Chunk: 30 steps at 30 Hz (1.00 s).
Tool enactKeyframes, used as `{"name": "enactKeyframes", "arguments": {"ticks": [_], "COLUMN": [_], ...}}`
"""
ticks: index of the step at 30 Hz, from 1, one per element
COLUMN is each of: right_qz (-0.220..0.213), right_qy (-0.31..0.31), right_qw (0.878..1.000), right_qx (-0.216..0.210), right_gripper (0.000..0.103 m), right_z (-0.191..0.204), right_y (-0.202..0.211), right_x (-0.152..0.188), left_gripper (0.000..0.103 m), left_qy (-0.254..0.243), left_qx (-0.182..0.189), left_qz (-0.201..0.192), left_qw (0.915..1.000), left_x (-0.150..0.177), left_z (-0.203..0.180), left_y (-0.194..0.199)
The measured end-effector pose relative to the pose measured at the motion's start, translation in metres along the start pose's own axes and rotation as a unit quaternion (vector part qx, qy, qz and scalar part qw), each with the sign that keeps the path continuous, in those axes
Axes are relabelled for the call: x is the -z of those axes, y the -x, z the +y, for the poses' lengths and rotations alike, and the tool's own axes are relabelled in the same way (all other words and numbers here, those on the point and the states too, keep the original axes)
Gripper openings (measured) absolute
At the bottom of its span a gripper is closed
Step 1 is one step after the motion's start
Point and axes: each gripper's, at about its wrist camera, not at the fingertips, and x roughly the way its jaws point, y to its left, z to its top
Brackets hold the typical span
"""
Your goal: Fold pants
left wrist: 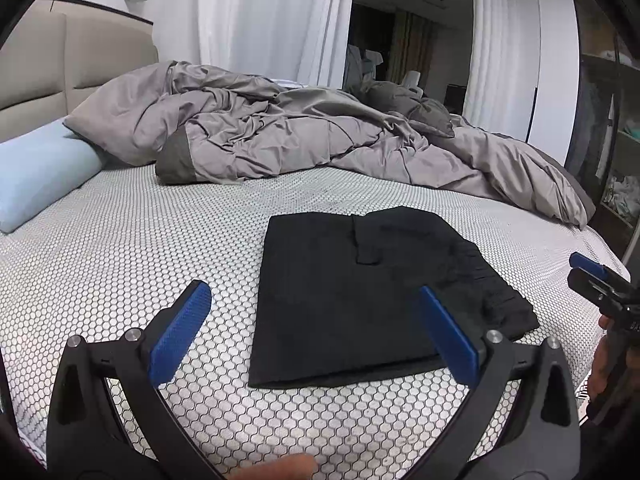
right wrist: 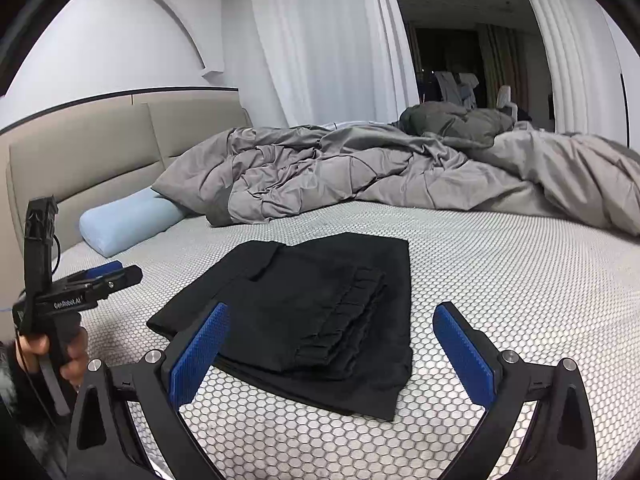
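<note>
The black pants (left wrist: 360, 292) lie folded into a flat rectangle on the honeycomb-patterned bed sheet (left wrist: 140, 264). In the right wrist view the pants (right wrist: 304, 312) show the gathered waistband folded on top. My left gripper (left wrist: 316, 300) hovers open just short of the pants' near edge, nothing between its blue pads. My right gripper (right wrist: 332, 324) also stands wide open above the near edge, holding nothing. The right gripper (left wrist: 592, 276) shows at the right edge of the left wrist view, and the left gripper (right wrist: 100, 276) at the left of the right wrist view, in a person's hand.
A crumpled grey duvet (left wrist: 288, 140) fills the back of the bed. A light blue pillow (left wrist: 44, 172) lies at the left by the beige headboard (right wrist: 100, 152). White curtains (right wrist: 320, 40) and a dark room lie beyond. A fingertip (left wrist: 280, 466) shows at the bottom.
</note>
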Motion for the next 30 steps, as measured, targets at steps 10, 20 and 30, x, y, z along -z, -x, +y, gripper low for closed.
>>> {"name": "enactKeyframes", "arguments": {"ticks": [10,20,30], "right_qz": [-0.003,-0.004,0.002], "right_qy": [0.005,-0.002,0.007], "right_qw": [1.000,1.000,1.000], "right_qx": [-0.002,0.006,0.007], "right_gripper": [0.103,0.103,0.103], "right_z": [0.006,0.004,0.007], "right_y": [0.001,-0.002,-0.004], "right_x": [0.002,0.002,0.005], "left_gripper": [0.102,0.102,0.102], "left_qy": [-0.017,-0.009,-0.012], "left_qx": [-0.002,-0.003,-0.005], "left_qz": [0.000,-0.002,-0.004], "left_qw": [0.9999,0.9999,0.9999], "left_x": [-0.001,-0.002,-0.002], "left_z": [-0.004,0.005,0.008], "left_y": [-0.011,-0.012,-0.010]}}
